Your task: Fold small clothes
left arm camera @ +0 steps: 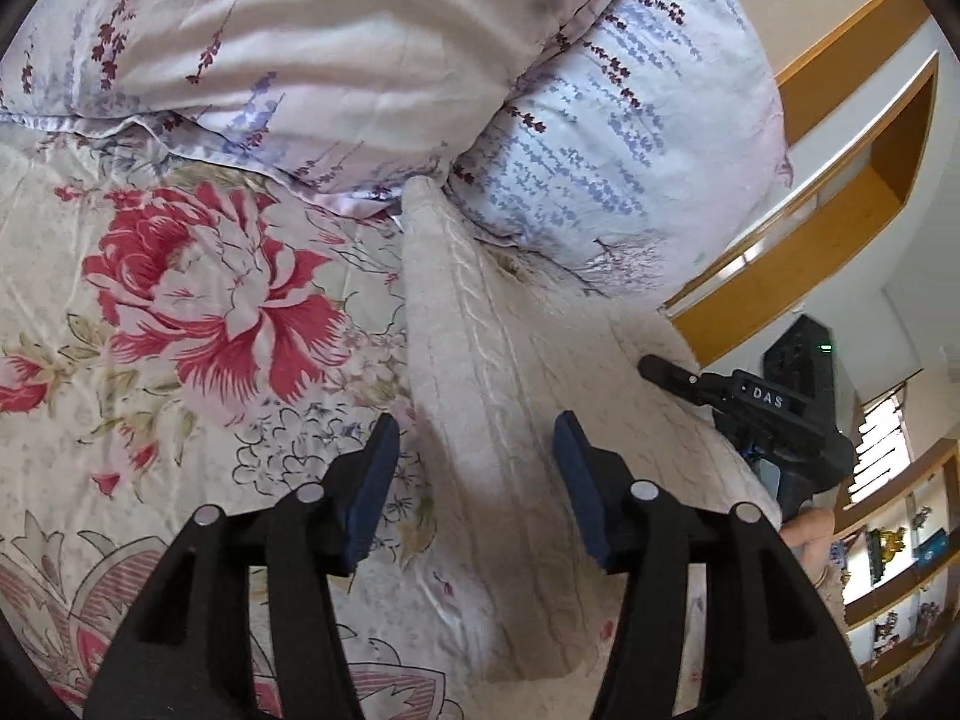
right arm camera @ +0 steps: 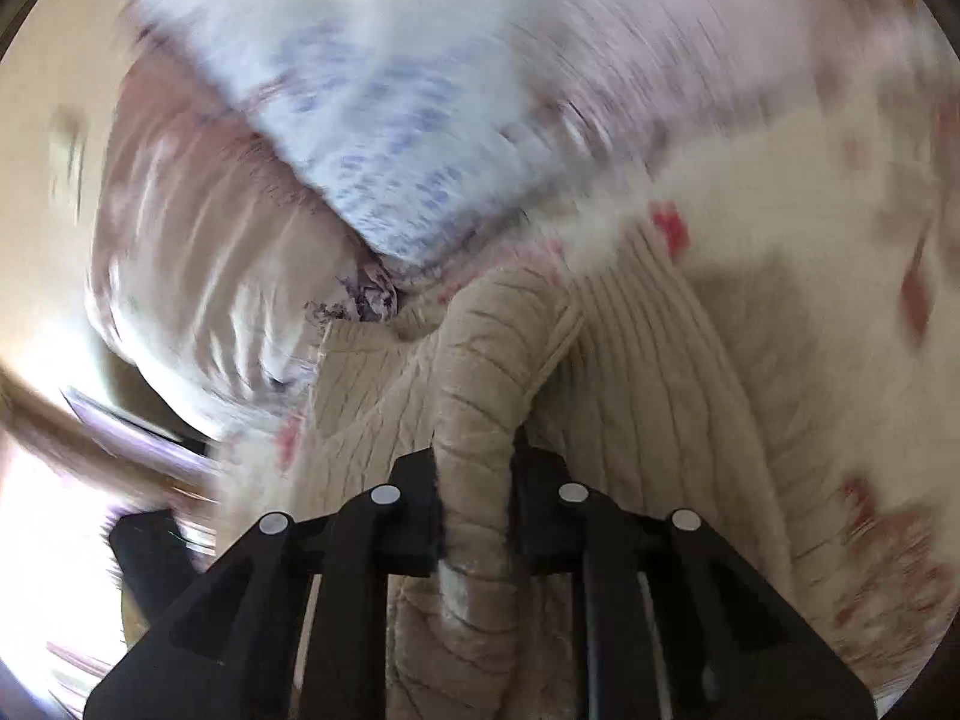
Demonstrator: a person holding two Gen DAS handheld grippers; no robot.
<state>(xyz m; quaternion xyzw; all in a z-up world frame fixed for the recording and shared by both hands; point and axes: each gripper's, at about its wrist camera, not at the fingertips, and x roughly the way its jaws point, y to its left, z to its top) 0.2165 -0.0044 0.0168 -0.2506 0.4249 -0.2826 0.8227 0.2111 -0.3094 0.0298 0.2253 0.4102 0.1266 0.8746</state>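
A cream cable-knit sweater [left arm camera: 492, 372] lies on the floral bedspread [left arm camera: 180, 300], running from the pillows toward me. My left gripper [left arm camera: 474, 468] is open just above its near part, its blue-padded jaws astride the knit. The right gripper [left arm camera: 666, 375] shows in the left wrist view at the sweater's right edge. In the right wrist view, which is blurred by motion, my right gripper [right arm camera: 474, 492] is shut on a bunched fold of the sweater [right arm camera: 480, 372], lifted off the rest of the knit [right arm camera: 660, 372].
Two lavender-print pillows [left arm camera: 630, 138] lie at the head of the bed, touching the sweater's far end. A wooden headboard shelf [left arm camera: 840, 180] and wall shelves with small items [left arm camera: 900, 552] stand to the right.
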